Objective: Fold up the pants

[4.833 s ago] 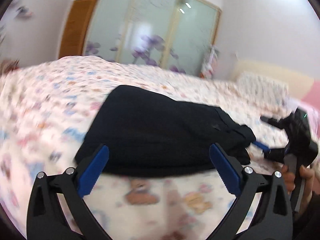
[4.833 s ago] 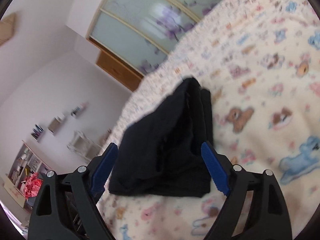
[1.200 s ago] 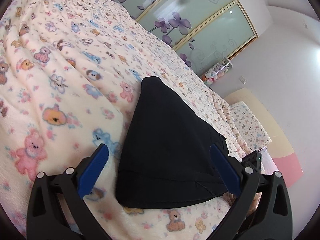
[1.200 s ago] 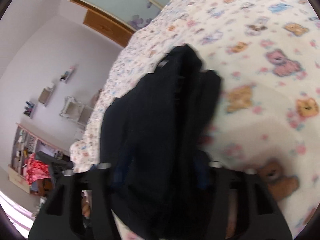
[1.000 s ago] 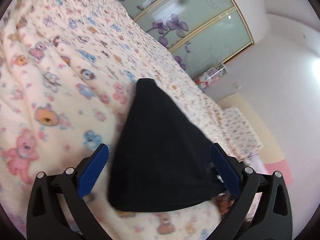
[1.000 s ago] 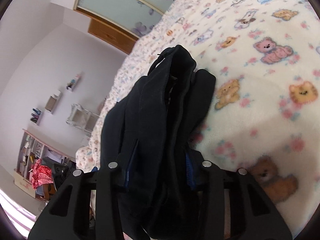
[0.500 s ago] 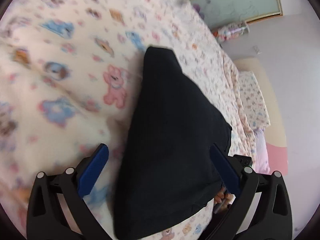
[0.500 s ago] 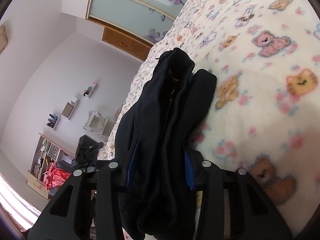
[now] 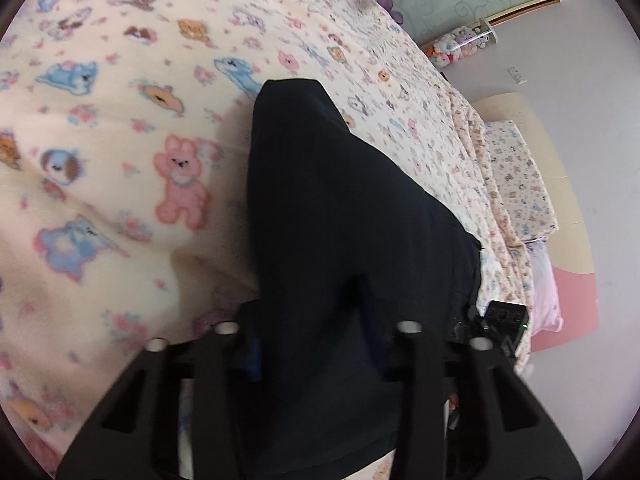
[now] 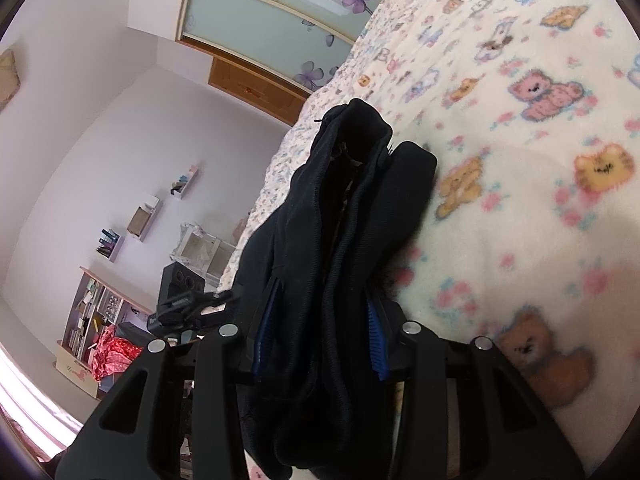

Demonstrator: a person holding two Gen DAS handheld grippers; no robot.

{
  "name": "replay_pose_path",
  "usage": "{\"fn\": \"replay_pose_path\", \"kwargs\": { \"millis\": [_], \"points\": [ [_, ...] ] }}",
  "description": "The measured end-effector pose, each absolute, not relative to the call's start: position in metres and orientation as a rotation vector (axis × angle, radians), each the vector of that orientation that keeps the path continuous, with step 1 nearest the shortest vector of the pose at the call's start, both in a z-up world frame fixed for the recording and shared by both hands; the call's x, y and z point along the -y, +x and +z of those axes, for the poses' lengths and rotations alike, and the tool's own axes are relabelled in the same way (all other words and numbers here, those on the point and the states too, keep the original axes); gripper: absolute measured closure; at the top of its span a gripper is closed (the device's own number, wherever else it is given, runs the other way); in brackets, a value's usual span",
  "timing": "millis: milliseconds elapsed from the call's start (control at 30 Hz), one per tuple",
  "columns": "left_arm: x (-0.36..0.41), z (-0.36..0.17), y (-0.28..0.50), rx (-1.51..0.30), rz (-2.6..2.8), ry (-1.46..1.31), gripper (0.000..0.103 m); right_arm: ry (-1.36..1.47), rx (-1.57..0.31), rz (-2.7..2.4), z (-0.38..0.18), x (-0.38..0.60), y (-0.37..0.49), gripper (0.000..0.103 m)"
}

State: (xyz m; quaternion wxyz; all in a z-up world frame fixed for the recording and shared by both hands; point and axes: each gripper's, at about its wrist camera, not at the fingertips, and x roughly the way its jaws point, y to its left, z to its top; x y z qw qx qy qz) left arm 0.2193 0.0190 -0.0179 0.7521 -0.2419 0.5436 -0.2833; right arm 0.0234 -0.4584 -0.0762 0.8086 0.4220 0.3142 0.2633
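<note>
Folded black pants [image 9: 340, 208] of soft knit fabric, ribbed along the waistband, lie in a wedge-shaped bundle on the fuzzy cream bed blanket with cartoon animals [image 9: 120, 128]. The left gripper [image 9: 316, 344] fingers are closing around the near edge; the right gripper [image 10: 320, 344] fingers are also closing, clamped on the thick waistband end.

The black pants [image 9: 344, 216] are sitting folded into a thick bundle, lying lengthwise across the teddy-print bed [image 9: 120, 128], layered waistband edges bunching up at one end and the near end tapering wide.
</note>
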Motion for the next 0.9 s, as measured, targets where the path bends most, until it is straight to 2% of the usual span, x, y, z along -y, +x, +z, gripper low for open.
{"fn": "replay_pose_path", "kwargs": {
  "millis": [67,267,400,633,733,800,900],
  "points": [
    [-0.021,-0.011,0.213,-1.164,-0.614,-0.512,0.087,0.905,-0.655,0.574,-0.07,0.457,0.021,0.066],
    [-0.013,0.024,0.194,-1.062,-0.641,-0.47,0.092,0.944,-0.647,0.553,-0.058,0.458,0.021,0.071],
    [0.002,0.051,0.19,-0.992,-0.65,-0.428,0.092,0.939,-0.607,0.576,-0.038,0.459,0.03,0.076],
    [0.023,0.073,0.208,-0.843,-0.663,-0.474,0.092,0.92,-0.539,0.521,-0.014,0.474,0.056,0.078],
    [0.031,0.056,0.234,-0.884,-0.612,-0.482,0.092,0.915,-0.544,0.435,-0.026,0.485,0.068,0.078],
    [0.031,0.027,0.25,-0.946,-0.551,-0.518,0.091,0.924,-0.624,0.342,-0.05,0.488,0.079,0.078],
    [0.023,-0.004,0.257,-0.97,-0.5,-0.57,0.08,0.978,-0.645,0.307,-0.074,0.493,0.079,0.076]
  ]
}}
